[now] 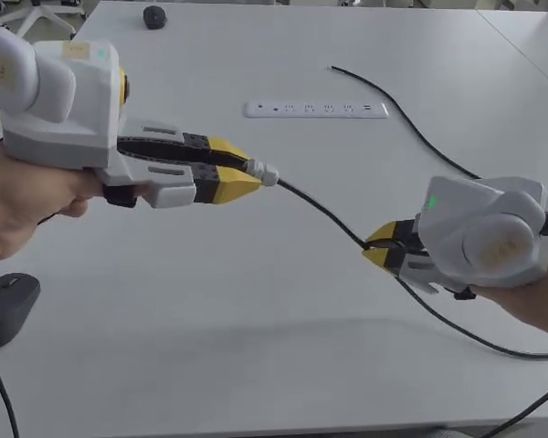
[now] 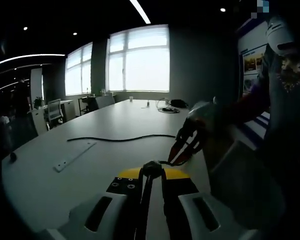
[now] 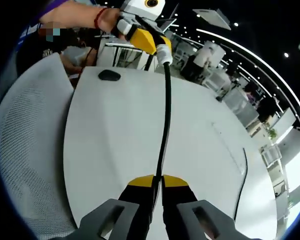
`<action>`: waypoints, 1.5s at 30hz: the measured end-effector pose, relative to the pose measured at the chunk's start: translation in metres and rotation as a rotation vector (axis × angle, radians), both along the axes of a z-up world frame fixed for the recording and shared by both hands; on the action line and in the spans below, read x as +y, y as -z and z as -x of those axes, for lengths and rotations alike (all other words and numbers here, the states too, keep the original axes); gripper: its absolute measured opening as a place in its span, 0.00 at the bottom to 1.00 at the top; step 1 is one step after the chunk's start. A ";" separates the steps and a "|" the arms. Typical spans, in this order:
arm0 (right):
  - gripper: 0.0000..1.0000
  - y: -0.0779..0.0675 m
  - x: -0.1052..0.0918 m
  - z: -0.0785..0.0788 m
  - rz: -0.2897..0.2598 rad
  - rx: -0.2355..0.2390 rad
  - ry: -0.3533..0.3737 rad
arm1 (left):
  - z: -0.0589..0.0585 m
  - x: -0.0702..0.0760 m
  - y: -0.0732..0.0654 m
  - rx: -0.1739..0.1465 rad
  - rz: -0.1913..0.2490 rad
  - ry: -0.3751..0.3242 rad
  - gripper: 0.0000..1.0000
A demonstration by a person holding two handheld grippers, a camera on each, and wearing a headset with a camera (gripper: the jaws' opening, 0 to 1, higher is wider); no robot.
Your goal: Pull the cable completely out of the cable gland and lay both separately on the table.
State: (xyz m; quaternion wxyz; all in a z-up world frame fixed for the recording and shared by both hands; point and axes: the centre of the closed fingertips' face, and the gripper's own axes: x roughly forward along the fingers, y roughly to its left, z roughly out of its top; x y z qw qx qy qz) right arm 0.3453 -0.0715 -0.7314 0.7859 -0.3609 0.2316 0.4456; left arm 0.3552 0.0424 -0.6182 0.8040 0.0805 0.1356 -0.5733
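Mouse (image 1: 5,306): dark, at the near left edge of the table (image 1: 210,365).
Right gripper (image 1: 376,246): jaws pinched narrow on the black cable (image 1: 320,210), held above the table.
Cable run: through the air from that grip into the cable gland (image 1: 267,172) — not yet pulled out.
Left gripper (image 1: 245,173): jaws closed on the white gland, in mid-air.
Right gripper view: the cable's straight line up to the gland.
Power strip (image 1: 315,109): lying flat, farther back.

cable (image 1: 320,210) black | cable gland (image 1: 263,172) white | table (image 1: 256,310) white | power strip (image 1: 315,109) white
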 end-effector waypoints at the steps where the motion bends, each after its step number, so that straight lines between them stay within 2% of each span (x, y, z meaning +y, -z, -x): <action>1: 0.00 0.002 -0.001 0.000 -0.006 0.005 0.005 | 0.001 0.000 0.000 0.000 -0.004 0.002 0.16; 7: 0.00 0.012 -0.006 0.002 0.011 0.025 0.015 | 0.005 -0.002 -0.002 -0.009 -0.013 0.003 0.16; 19: 0.00 0.029 -0.017 0.007 0.035 0.070 0.036 | 0.006 0.001 -0.009 -0.012 0.003 -0.025 0.16; 21: 0.00 0.030 -0.018 0.008 0.036 0.071 0.040 | 0.005 0.002 -0.011 -0.006 0.014 -0.031 0.16; 23: 0.00 0.030 -0.018 0.008 0.040 0.069 0.039 | 0.006 0.001 -0.010 -0.010 0.004 -0.027 0.16; 29: 0.00 0.030 -0.019 0.008 0.034 0.074 0.047 | 0.007 -0.001 -0.011 -0.007 0.012 -0.028 0.16; 32: 0.00 0.032 -0.020 0.009 0.038 0.084 0.050 | 0.005 0.003 -0.009 -0.005 0.006 -0.025 0.16; 36: 0.00 0.035 -0.022 0.010 0.042 0.087 0.053 | 0.003 0.006 -0.012 -0.005 0.023 -0.033 0.16; 45: 0.00 0.038 -0.023 0.012 0.045 0.095 0.055 | 0.002 0.007 -0.009 -0.002 0.018 -0.027 0.16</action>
